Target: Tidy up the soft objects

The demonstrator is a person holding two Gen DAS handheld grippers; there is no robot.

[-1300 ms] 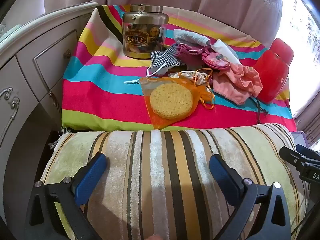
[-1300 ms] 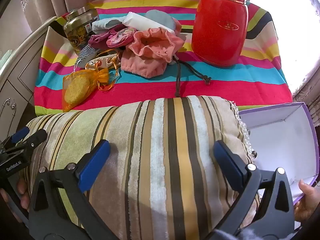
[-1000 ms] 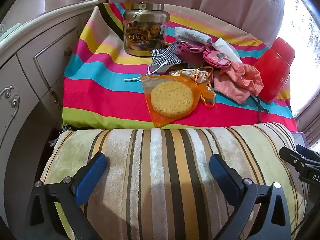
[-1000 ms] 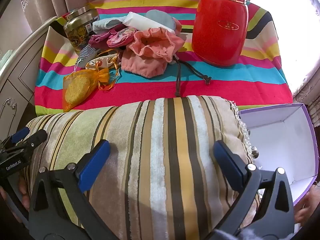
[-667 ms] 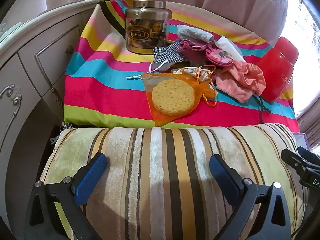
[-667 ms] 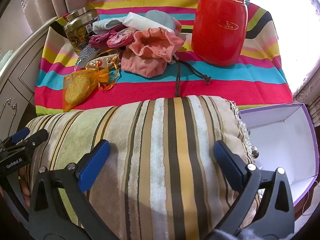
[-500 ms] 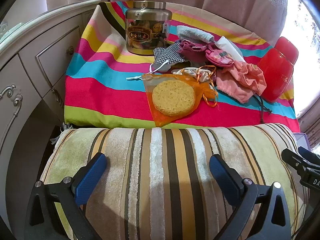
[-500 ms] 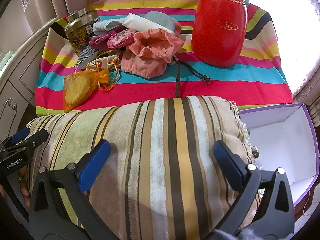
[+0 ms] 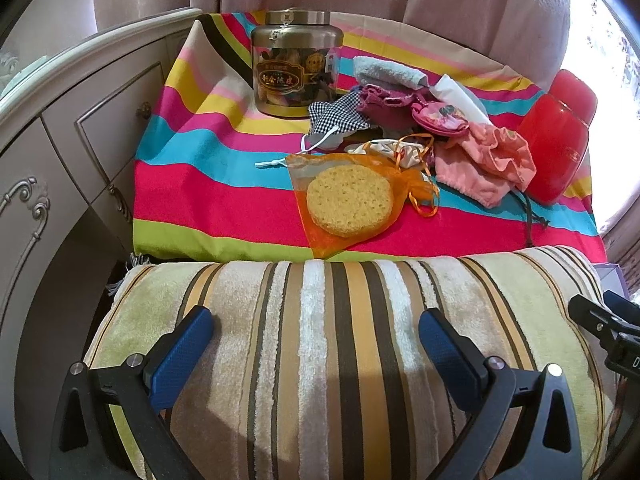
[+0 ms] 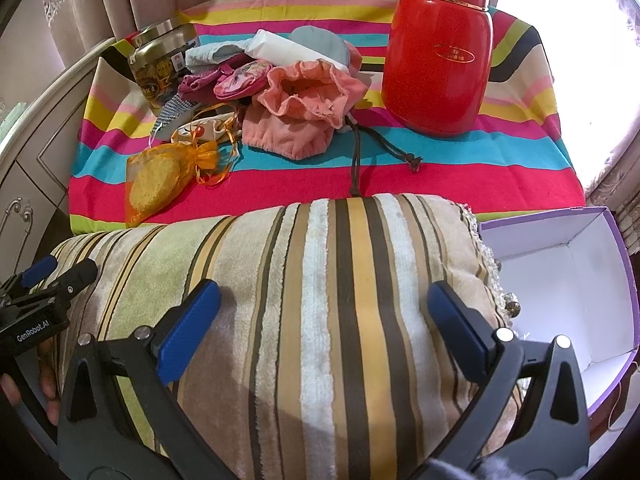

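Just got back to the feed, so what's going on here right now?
A person holds two tongs, both open and poised over a striped cushion: the left tongs and the right tongs. Neither grips anything. Beyond it, soft pouches, including an orange mesh bag, lie untouched on the striped cloth. An open purple box sits at the right.

Plush cushion (image 9: 344, 344): vertical stripes in cream, pale green, tan, yellow, dark brown. Tablecloth (image 9: 224, 200): bands of magenta, cyan, yellow, pink, lime, black. Sheer organza pouch (image 9: 352, 200): orange, around a yellow round sponge. Drawstring pouch (image 10: 304, 108): salmon pink. Flask (image 10: 440, 48): glossy red, gold lettering. Open box (image 10: 568, 276): white inside, lilac edge. Gripper pads (image 10: 188, 328): blue on black frames.
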